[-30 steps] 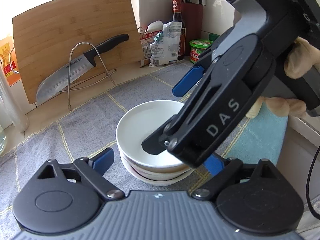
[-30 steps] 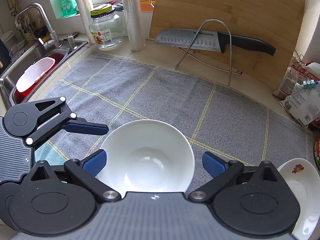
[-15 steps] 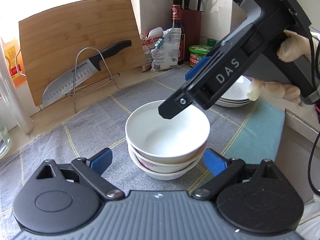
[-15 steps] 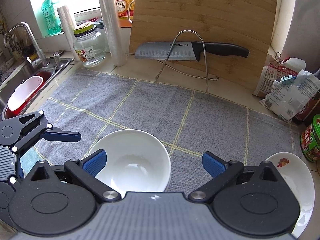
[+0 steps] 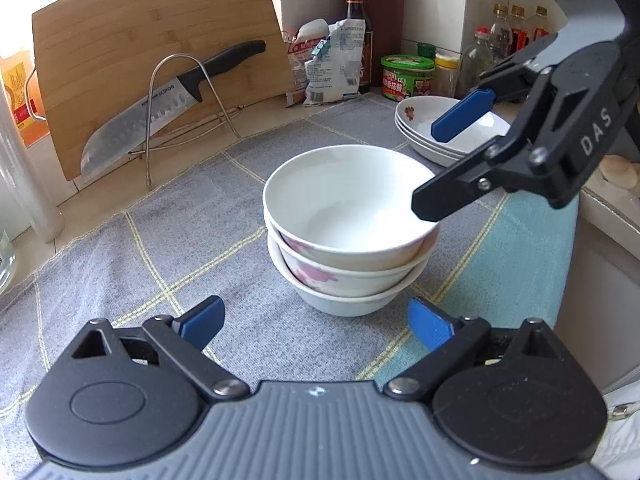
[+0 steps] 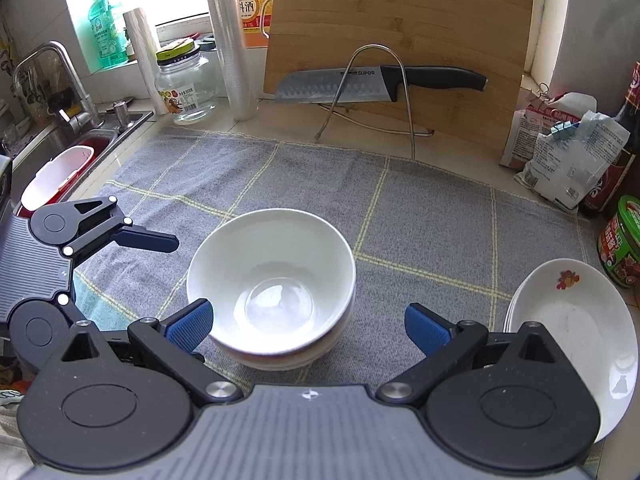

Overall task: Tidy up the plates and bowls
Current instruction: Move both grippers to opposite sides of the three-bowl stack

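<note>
Now spread wide, gripping nothing: left gripper (image 5: 314,322) and right gripper (image 6: 306,326). Just ahead between both sits bowl stack (image 5: 348,228); right of right gripper, plate stack (image 6: 572,336).

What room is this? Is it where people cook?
Yes, it looks like a home kitchen counter. A big knife rests on a wire stand against a wooden cutting board, a sink with a tap sits at one side, and sauce bottles stand by the wall.

A knife (image 6: 380,82) rests on a wire rack (image 6: 374,96) against a cutting board (image 6: 400,32) (bamboo); a jar (image 6: 186,84) stands nearby.
</note>
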A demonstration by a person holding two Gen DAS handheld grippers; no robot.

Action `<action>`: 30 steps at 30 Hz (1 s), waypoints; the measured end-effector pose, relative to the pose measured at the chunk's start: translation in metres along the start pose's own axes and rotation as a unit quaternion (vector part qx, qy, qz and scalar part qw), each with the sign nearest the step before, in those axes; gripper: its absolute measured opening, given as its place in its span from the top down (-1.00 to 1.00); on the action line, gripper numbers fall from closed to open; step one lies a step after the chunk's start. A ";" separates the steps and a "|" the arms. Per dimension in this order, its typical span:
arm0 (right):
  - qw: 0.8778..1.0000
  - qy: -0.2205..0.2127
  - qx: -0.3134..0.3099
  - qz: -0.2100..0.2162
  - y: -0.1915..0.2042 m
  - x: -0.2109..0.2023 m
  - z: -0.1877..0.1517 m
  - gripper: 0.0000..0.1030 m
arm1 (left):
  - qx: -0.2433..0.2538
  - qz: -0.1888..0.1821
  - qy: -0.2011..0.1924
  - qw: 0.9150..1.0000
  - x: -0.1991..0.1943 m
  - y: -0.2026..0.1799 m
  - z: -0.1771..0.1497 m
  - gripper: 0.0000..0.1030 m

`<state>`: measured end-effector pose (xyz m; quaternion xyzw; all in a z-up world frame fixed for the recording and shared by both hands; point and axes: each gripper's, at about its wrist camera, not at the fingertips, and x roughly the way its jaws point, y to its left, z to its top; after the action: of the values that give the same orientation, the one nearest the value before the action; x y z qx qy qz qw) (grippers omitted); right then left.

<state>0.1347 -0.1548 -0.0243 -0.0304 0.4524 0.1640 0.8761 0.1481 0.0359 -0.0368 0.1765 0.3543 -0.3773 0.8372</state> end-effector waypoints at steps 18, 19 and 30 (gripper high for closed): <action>0.997 0.048 -0.062 0.006 -0.013 0.038 -0.040 -1.00 | -0.039 0.025 0.076 0.996 0.038 -0.011 -0.006 -0.90; 0.996 0.051 -0.069 0.002 -0.014 0.043 -0.042 -1.00 | -0.046 0.027 0.079 0.995 0.040 -0.012 -0.006 -0.90; 0.988 0.046 -0.141 0.041 -0.032 0.068 -0.061 -1.00 | -0.083 0.047 0.101 0.990 0.053 -0.016 -0.008 -0.99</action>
<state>0.1339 -0.1791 -0.1179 -0.1423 0.4658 0.2607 0.8336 0.1569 0.0031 -0.0811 0.1598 0.4582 -0.2869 0.8260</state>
